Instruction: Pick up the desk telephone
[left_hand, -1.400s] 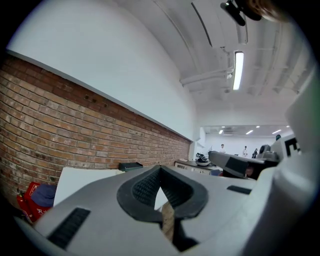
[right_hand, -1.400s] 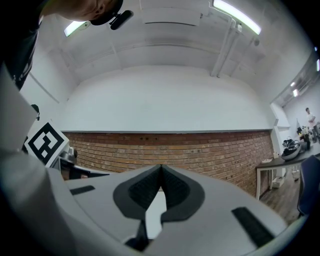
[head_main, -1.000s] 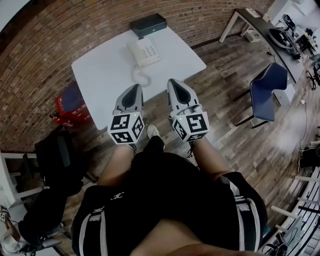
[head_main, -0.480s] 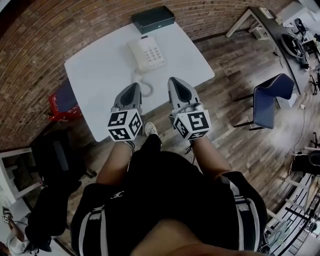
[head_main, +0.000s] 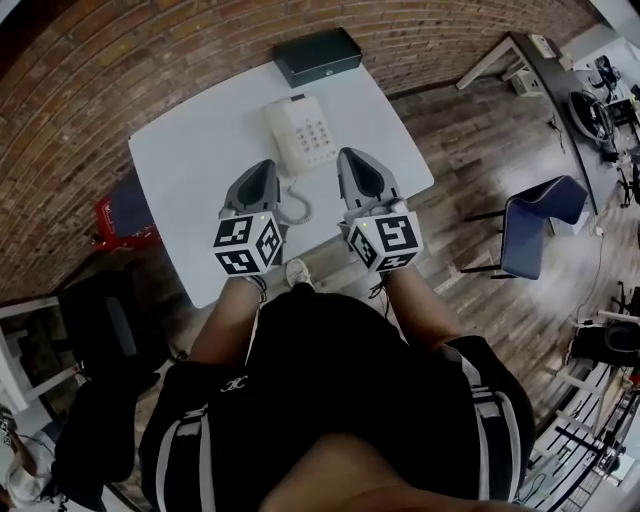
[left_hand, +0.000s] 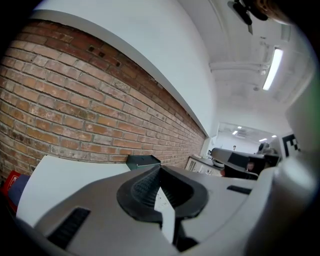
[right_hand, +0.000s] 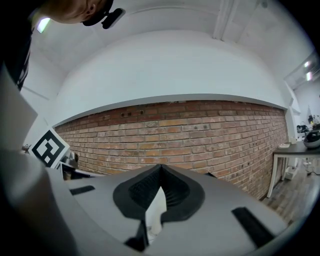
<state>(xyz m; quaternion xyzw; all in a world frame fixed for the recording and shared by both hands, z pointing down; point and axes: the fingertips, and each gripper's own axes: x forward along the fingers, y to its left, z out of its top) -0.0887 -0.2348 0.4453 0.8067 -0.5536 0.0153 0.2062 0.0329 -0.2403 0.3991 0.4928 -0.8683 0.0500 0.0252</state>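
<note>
Cream plastic desk telephone (head_main: 303, 132) sits untouched on the white rectangular worktop (head_main: 195, 170); left claw (head_main: 263, 168) and right claw (head_main: 354, 156), both closed and empty, flank its near end, apparently lining up a two-sided lift

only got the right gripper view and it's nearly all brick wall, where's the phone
Observer: The white desk telephone lies on the white table, just ahead and to the left of the right gripper.
Operator: anything else on that table
Observer: A dark box at the far edge, beyond the telephone, against the brick wall.
Operator: is the left gripper holding anything
Observer: No, the left gripper is shut and empty.
</note>
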